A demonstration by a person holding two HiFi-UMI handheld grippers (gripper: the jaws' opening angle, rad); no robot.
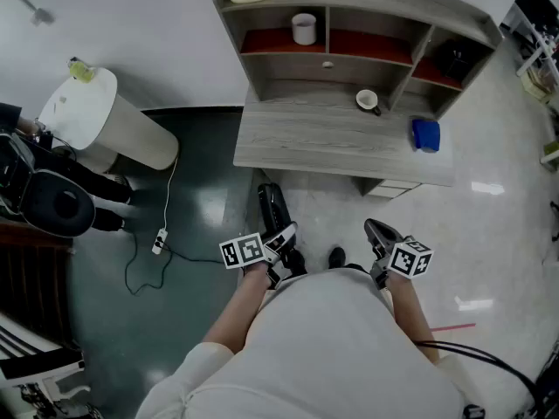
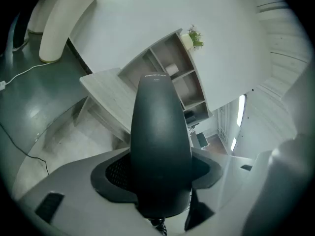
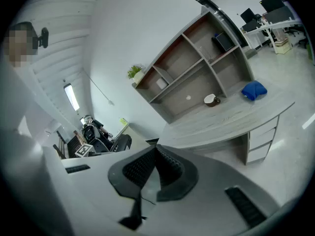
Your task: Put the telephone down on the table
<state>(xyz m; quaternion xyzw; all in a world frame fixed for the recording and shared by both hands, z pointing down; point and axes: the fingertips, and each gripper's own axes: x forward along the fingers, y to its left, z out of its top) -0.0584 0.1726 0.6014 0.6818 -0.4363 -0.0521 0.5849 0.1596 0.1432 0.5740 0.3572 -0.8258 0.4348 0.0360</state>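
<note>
A black telephone handset (image 1: 271,203) sticks forward from my left gripper (image 1: 281,239), which is shut on it, above the floor just short of the grey wooden desk (image 1: 332,138). In the left gripper view the handset (image 2: 160,132) fills the space between the two pads, and a coiled cord (image 2: 158,226) hangs at its near end. The desk (image 2: 106,90) lies ahead of it, to the left. My right gripper (image 1: 377,231) is level with the left one, to its right. Its pads (image 3: 170,168) meet at the tips and hold nothing.
On the desk are a blue cloth (image 1: 425,134) at the right and a cup (image 1: 368,100) near the shelf unit. A white mug (image 1: 304,28) stands in the hutch. A white round stand (image 1: 96,120), a floor cable (image 1: 160,241) and dark equipment (image 1: 52,199) are at the left.
</note>
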